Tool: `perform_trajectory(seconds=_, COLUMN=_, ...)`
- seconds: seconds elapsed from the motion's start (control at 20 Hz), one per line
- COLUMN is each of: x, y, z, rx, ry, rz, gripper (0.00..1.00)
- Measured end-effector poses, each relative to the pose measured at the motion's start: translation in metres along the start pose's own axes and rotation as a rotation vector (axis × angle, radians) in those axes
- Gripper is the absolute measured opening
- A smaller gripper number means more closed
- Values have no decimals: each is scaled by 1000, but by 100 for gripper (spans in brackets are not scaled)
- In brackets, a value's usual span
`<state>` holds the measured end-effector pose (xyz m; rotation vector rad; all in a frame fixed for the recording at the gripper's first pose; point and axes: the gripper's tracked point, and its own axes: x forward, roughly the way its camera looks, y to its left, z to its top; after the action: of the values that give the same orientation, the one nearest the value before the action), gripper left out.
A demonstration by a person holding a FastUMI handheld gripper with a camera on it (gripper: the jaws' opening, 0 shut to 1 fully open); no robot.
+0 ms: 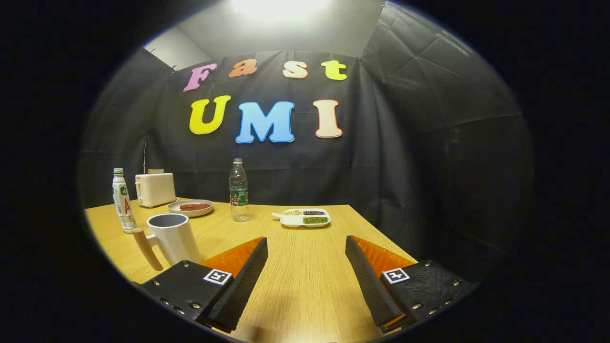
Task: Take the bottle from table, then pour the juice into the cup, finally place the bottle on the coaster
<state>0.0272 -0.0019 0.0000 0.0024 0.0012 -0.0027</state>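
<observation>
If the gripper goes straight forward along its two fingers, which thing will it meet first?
The open gripper holds nothing, and bare wooden table lies between its fingers. Straight ahead, the first thing is probably the divided tray of beans; the clear water bottle stands slightly left of that line. Depth is hard to judge.

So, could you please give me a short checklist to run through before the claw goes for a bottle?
1. Claw open, nothing between its fingers: ok.
2. Bottles upright: ok, both the white bottle beside the cup and the clear bottle farther back, beyond the fingers.
3. Which bottle holds the juice: cannot tell.
4. Cup upright, mouth open, ready for pouring: ok.
5. Coaster located on the table: cannot tell.
6. Path ahead of the fingers: ok towards the clear bottle; the cup stands close in front of the white one.
</observation>
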Motion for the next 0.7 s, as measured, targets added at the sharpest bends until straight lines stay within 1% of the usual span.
perform_trajectory(seconds=0.1, x=24, y=1, z=1, rx=14, ry=4, rz=3, gripper=99)
perform_trajectory(seconds=0.25, x=44, y=3, z=5, rx=29, ry=2, rz=13, gripper=99)
perform_trajectory(seconds=0.45, x=53, y=7, z=42, rx=97, ry=-86, rz=-6, gripper=99)
perform_trajectory(seconds=0.55, x=50, y=6, z=55, rx=105, ry=-101, rz=-55, gripper=99)
perform_trajectory(seconds=0.65, x=39, y=13, z=64, rx=108, ry=-77, rz=-108, gripper=99)
perform_trajectory(seconds=0.7, x=34, y=15, z=69, rx=87, ry=-64, rz=-136, gripper=99)
